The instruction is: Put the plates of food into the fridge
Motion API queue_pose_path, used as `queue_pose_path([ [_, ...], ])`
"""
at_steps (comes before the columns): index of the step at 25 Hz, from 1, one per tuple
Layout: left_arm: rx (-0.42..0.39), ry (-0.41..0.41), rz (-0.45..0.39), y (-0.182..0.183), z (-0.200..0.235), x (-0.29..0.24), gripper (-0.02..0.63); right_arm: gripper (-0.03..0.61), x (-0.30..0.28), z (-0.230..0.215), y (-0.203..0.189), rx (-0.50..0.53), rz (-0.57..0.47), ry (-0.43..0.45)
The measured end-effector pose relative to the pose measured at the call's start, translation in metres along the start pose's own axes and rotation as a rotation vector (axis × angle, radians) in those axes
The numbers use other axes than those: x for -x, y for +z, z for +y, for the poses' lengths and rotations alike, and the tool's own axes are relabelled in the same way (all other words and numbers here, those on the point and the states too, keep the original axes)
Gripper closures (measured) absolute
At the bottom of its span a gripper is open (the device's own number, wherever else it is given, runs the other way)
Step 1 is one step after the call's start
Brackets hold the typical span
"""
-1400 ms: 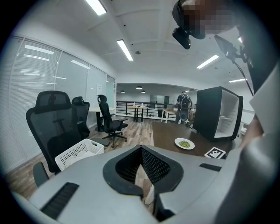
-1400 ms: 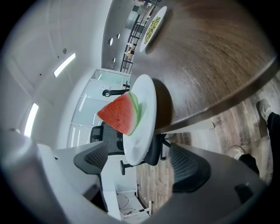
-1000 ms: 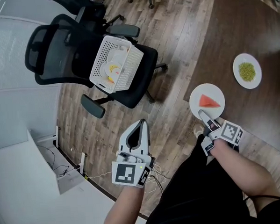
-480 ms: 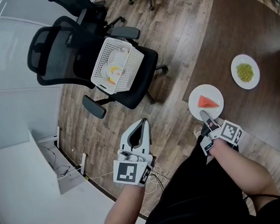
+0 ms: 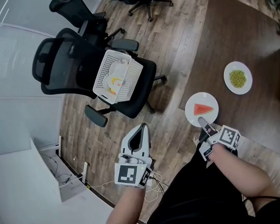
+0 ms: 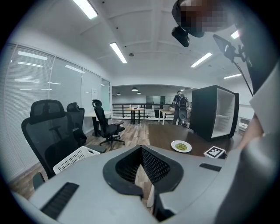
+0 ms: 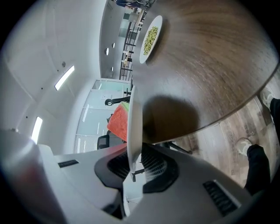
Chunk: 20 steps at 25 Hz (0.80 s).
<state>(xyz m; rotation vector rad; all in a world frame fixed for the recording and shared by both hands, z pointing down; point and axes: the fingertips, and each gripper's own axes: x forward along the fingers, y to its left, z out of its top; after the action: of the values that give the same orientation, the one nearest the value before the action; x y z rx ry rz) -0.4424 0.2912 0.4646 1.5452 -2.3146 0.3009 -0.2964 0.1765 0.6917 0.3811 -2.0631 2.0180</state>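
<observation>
Pinching, right: my right gripper (image 5: 202, 124) has its jaws nipped on the near rim of the plate of watermelon (image 5: 201, 109). They have just been closing, and the rim sits between the pads.
Reason for grip point: the rim overhangs the near edge of the table (image 5: 248, 28), so I judge it the only part a jaw can get beneath.
Plate attitude: in the right gripper view the plate runs edge-on up from the jaws, with the red slice (image 7: 119, 122) on its top face. I cannot tell whether it is clear of the tabletop.
Left gripper: my left gripper (image 5: 142, 126) has its tips pressed together with nothing between them. I judge it parked, waiting to take the other plate.
Second plate: the plate of green food (image 5: 238, 78) sits further in on the table, well apart from the first and untouched.
Destination: the fridge (image 6: 204, 111) stands open at the far end of the table, shelves showing.
Right arm pose: forearm stretched forward from the body, gripper aimed at the table edge and dipped slightly, rolled on its side.
Left arm pose: held low before the body over the wooden floor (image 5: 173, 37), pointing toward the office chair (image 5: 58, 62) that carries a white basket (image 5: 124, 72).
</observation>
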Motion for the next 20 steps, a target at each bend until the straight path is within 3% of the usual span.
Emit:
queue_pose_path([
  [6, -0.018, -0.02, -0.009, 0.009, -0.009, -0.004, 0.609, 0.538, 0.009, 0.01, 0.007, -0.013, -0.016, 0.048],
  [10, -0.031, -0.037, -0.021, 0.018, -0.016, -0.008, 0.609, 0.538, 0.011, 0.03, 0.014, -0.023, -0.032, 0.137],
  [20, -0.067, -0.09, -0.064, 0.045, -0.045, -0.02, 0.609, 0.538, 0.037, 0.06, 0.038, -0.019, -0.072, 0.199],
])
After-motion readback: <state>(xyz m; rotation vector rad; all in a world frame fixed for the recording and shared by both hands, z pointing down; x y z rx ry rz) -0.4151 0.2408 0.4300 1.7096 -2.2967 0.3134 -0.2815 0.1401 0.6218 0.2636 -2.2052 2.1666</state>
